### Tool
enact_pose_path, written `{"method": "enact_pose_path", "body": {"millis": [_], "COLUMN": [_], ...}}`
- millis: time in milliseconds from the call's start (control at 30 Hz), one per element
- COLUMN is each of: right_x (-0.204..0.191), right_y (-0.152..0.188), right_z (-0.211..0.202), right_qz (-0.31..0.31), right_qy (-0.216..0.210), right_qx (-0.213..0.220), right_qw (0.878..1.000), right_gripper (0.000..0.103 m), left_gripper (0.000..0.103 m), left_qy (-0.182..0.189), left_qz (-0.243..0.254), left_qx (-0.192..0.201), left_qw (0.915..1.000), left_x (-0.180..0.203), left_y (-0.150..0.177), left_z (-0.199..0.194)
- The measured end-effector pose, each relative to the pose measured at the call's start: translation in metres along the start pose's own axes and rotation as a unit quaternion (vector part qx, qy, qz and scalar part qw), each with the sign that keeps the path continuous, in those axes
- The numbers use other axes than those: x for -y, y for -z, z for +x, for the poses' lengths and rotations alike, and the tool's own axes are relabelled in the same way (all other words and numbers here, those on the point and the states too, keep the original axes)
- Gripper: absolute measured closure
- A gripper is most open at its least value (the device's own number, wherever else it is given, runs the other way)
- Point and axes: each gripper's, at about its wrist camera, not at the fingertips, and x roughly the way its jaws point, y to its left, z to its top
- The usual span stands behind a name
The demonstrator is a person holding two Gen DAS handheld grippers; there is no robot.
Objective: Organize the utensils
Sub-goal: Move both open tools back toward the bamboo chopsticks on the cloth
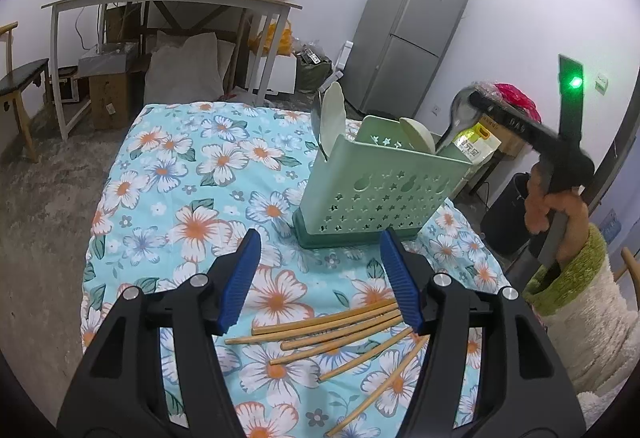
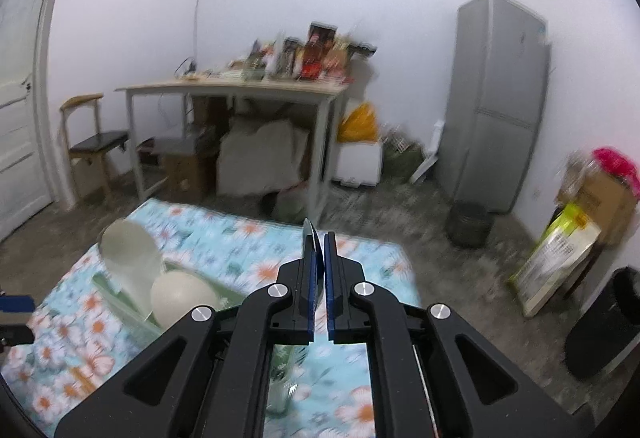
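Right wrist view blurred, right claw clamped on half-hidden metal spoon, left claw apart.

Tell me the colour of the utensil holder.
Pale green utensil holder with star-shaped cutouts; clearest in the left wrist view.

The left claw is held with its blue pads apart, nothing between them, above a floral-covered worktop. Bamboo chopsticks are scattered near the worktop's near edge, beneath the claw. A green perforated utensil holder is set toward the right edge, with pale spoons inside. The right claw is seen beside it, clamped on a metal spoon.
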Motion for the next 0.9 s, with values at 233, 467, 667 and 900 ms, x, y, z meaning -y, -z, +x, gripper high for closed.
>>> {"method": "enact_pose_path", "body": {"millis": [233, 467, 667, 900], "right_x": [0.015, 0.038, 0.042, 0.012], "right_y": [0.006, 0.020, 0.062, 0.116], "right_z": [-0.019, -0.054, -0.064, -0.057], "right_qz": [0.055, 0.113, 0.152, 0.175], "right_qy": [-0.058, -0.074, -0.077, -0.100], "right_qx": [0.009, 0.020, -0.025, -0.113], "right_qw": [0.997, 0.991, 0.985, 0.973], "right_gripper": [0.056, 0.046, 0.044, 0.043], "left_gripper": [0.043, 0.042, 0.040, 0.038], "left_qy": [0.001, 0.003, 0.006, 0.006], "left_qz": [-0.001, -0.003, 0.000, 0.002], "left_qx": [0.000, -0.005, -0.006, -0.018], "left_qw": [1.0000, 1.0000, 1.0000, 0.9998], "left_x": [0.000, 0.001, 0.004, 0.007], "left_y": [0.001, 0.004, 0.004, 0.010], "left_z": [0.001, 0.005, 0.006, 0.009]}}
